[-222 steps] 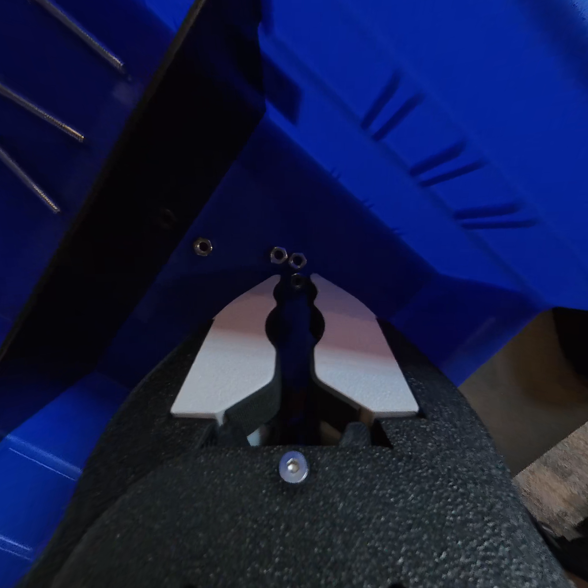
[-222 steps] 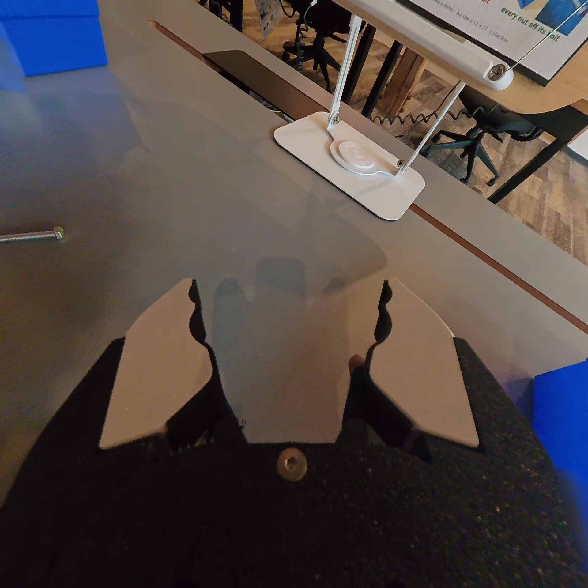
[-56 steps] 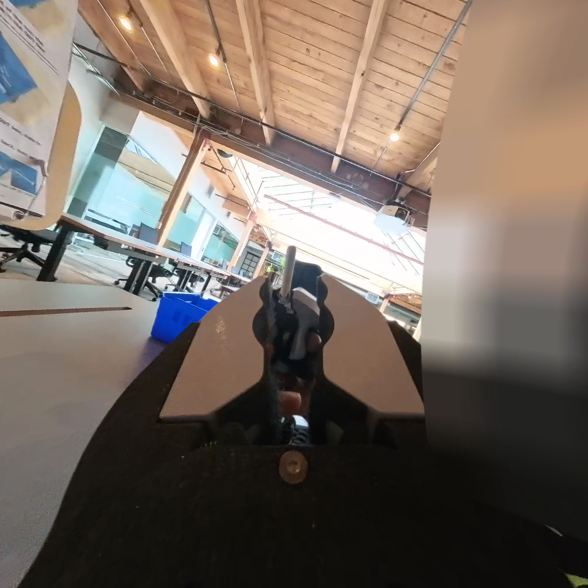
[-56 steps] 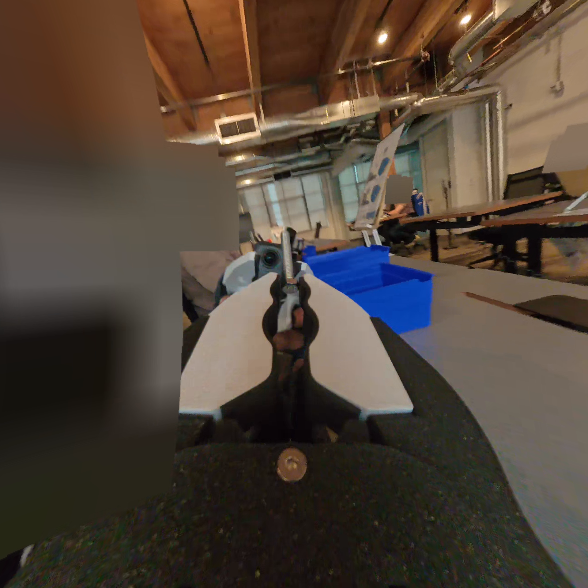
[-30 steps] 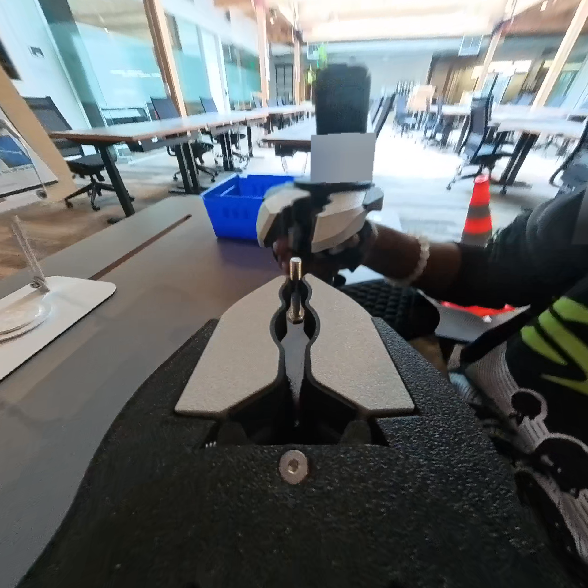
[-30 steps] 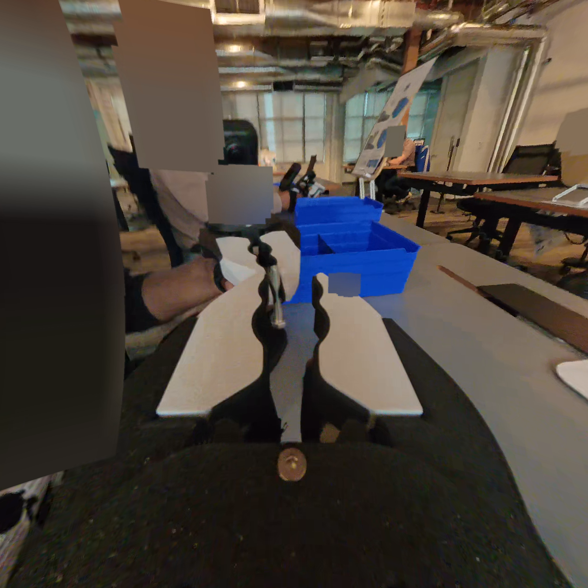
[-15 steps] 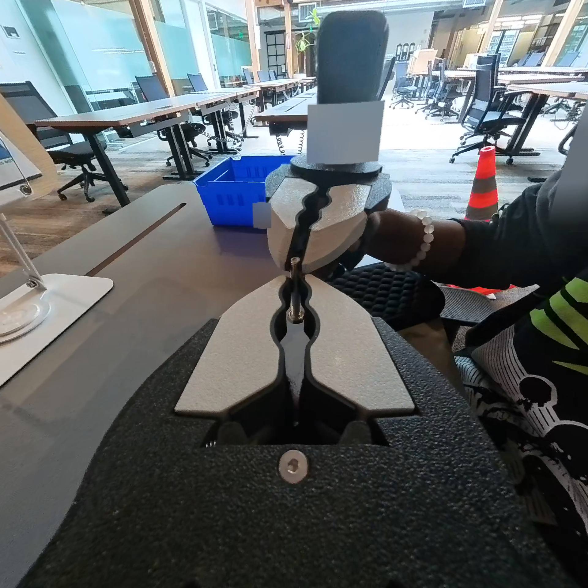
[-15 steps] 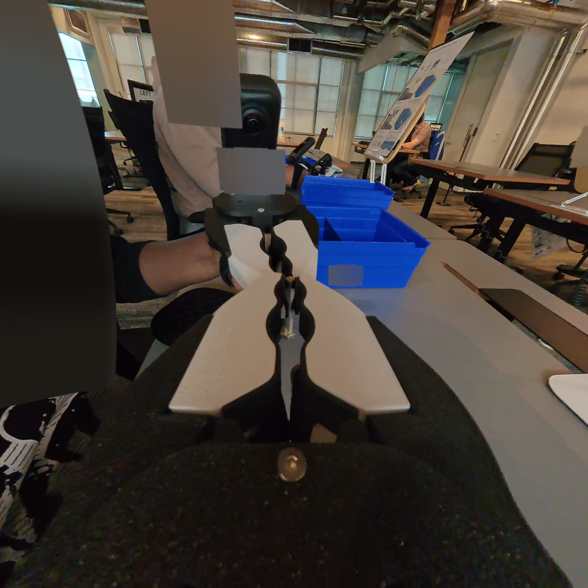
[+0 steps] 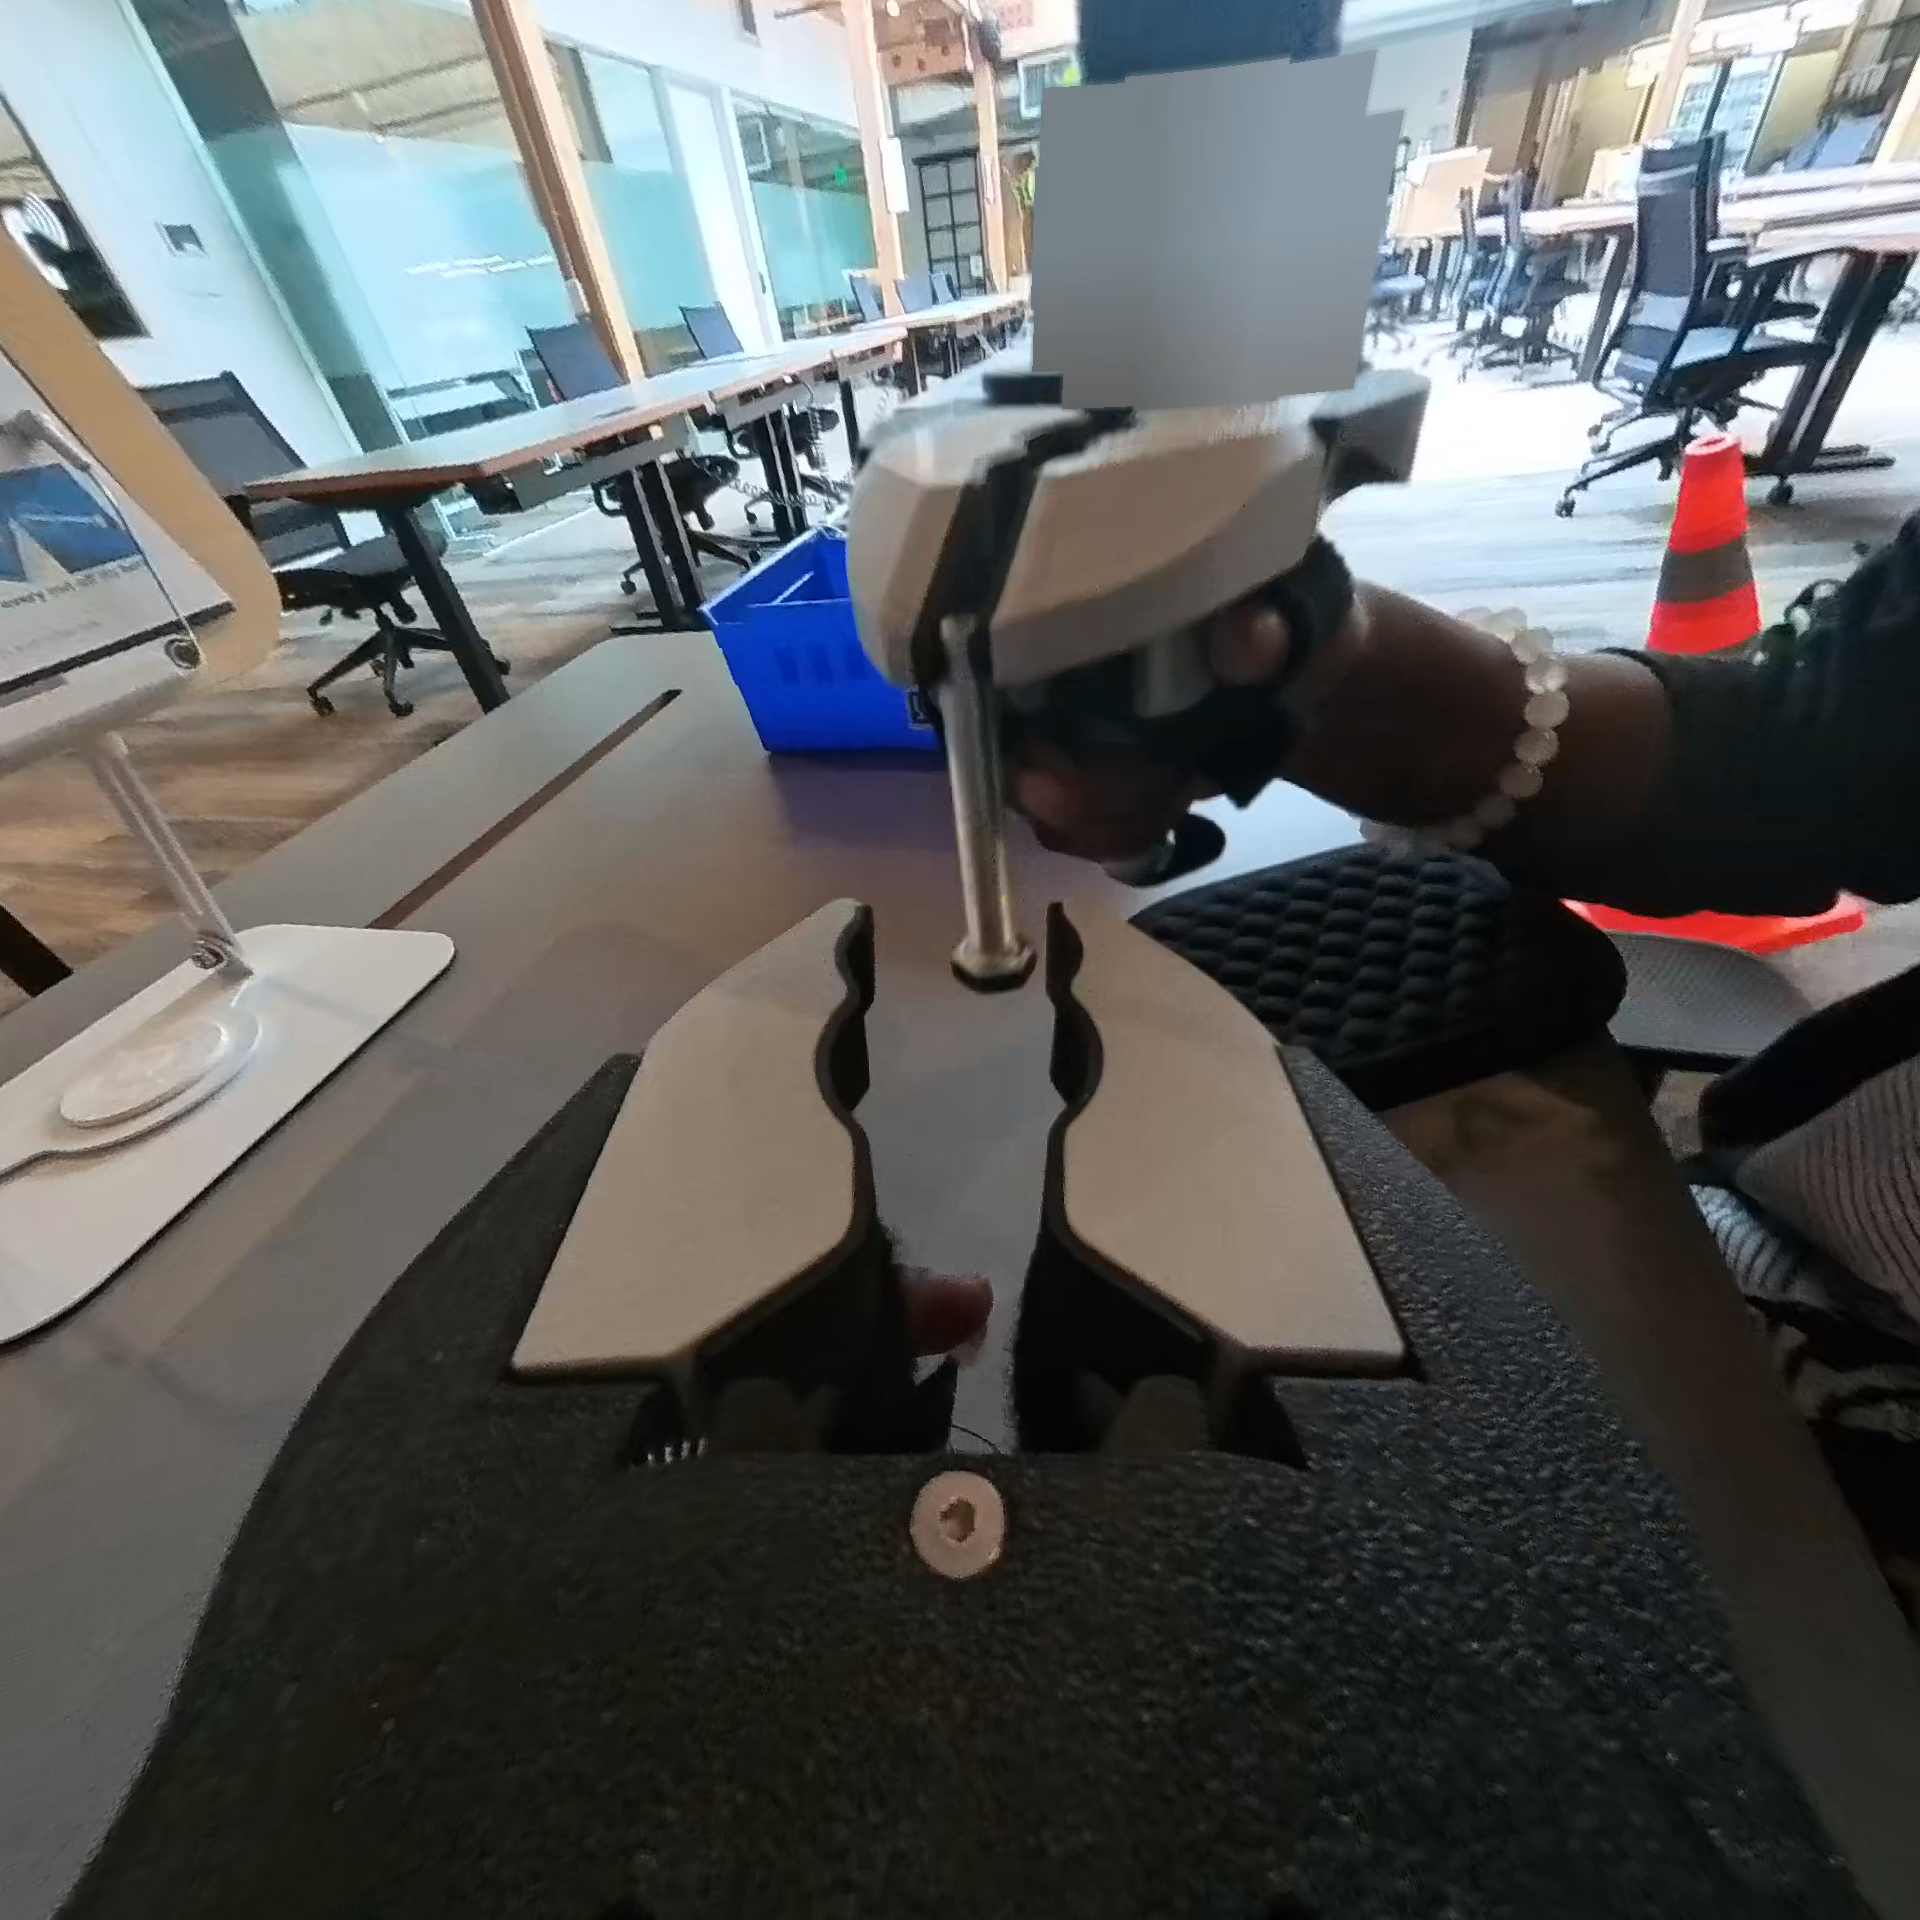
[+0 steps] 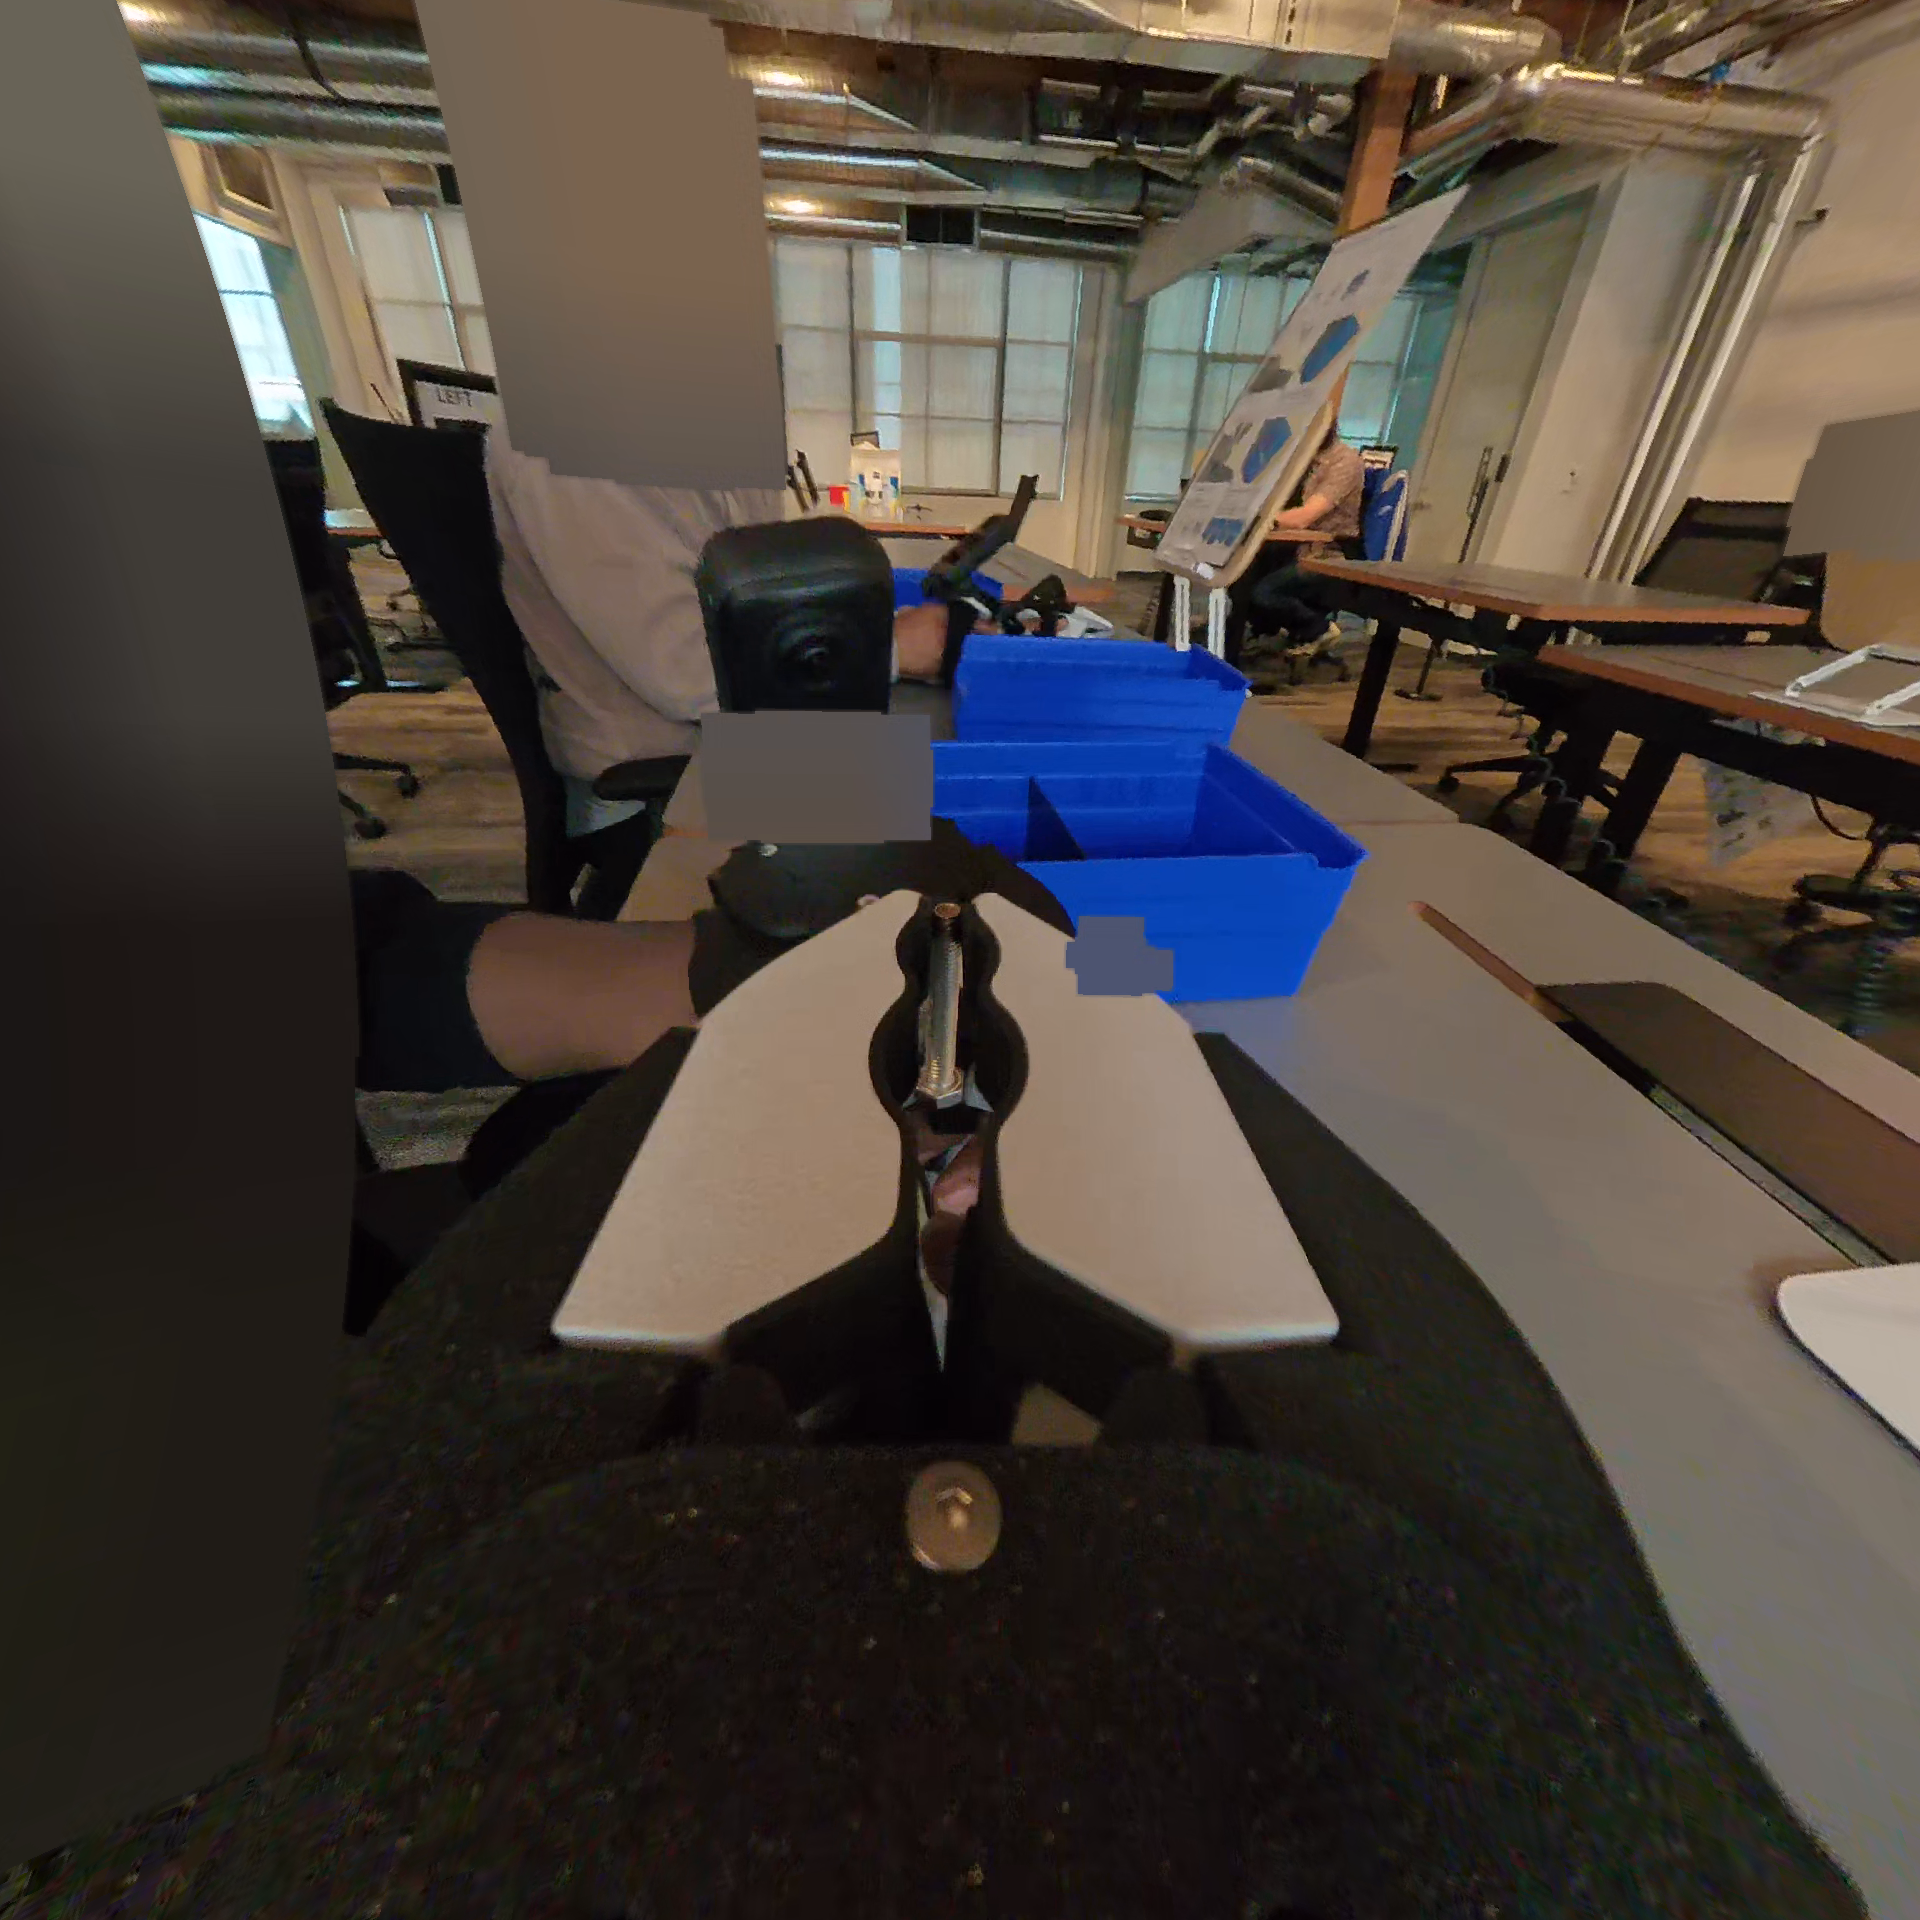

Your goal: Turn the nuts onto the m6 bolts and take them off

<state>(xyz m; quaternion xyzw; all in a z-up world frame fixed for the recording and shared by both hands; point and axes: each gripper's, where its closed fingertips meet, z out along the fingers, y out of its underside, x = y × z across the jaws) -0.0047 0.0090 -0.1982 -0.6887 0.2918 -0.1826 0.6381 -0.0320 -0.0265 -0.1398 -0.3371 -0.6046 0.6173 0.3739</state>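
Gripping the bolt (image 10: 943,1023) along its length, my right gripper (image 10: 945,935) is clamped shut on it; my left gripper (image 9: 961,920) stands wide, the bolt's hex end (image 9: 992,961) hanging between its fingers untouched. Beyond on the worktop (image 10: 1455,1143) a divided blue bin (image 10: 1195,894) sits; I cannot see its contents.

Bins (image 10: 1195,894): solid blue. Traffic cone (image 9: 1704,561), at 2 o'clock: orange with grey bands. Bolt (image 9: 977,790): silver; gripper fingers (image 9: 727,1143): plain grey.
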